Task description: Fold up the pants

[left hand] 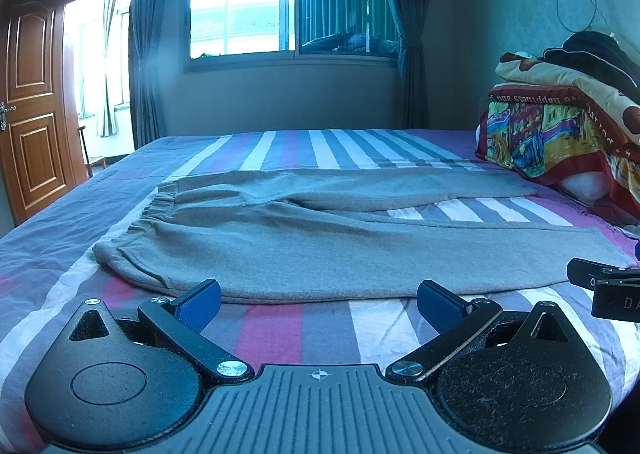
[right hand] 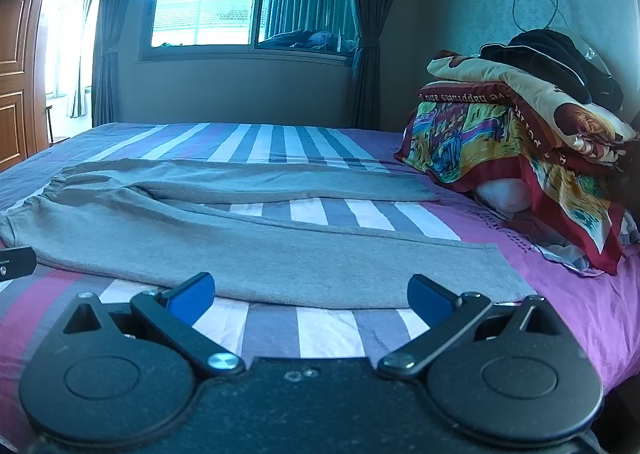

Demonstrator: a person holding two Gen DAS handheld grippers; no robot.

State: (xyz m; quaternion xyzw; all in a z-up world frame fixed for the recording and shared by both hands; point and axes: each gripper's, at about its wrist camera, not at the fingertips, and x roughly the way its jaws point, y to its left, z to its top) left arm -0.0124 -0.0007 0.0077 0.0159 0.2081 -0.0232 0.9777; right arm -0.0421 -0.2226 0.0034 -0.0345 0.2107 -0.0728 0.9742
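Note:
Grey sweatpants (left hand: 304, 246) lie spread flat on the striped bed (left hand: 280, 330), waistband to the left, both legs stretching right and slightly apart. They also show in the right wrist view (right hand: 256, 250). My left gripper (left hand: 319, 304) is open and empty, hovering just before the near edge of the near leg, toward the waist. My right gripper (right hand: 311, 296) is open and empty, just before the near leg's edge, toward the cuff. Part of the right gripper (left hand: 608, 290) shows at the left wrist view's right edge.
A pile of folded colourful blankets (right hand: 520, 141) with dark clothing (right hand: 560, 57) on top sits at the bed's right end against the wall. A window with curtains (left hand: 280, 1) lies beyond the bed. A wooden door (left hand: 32, 97) stands at the left.

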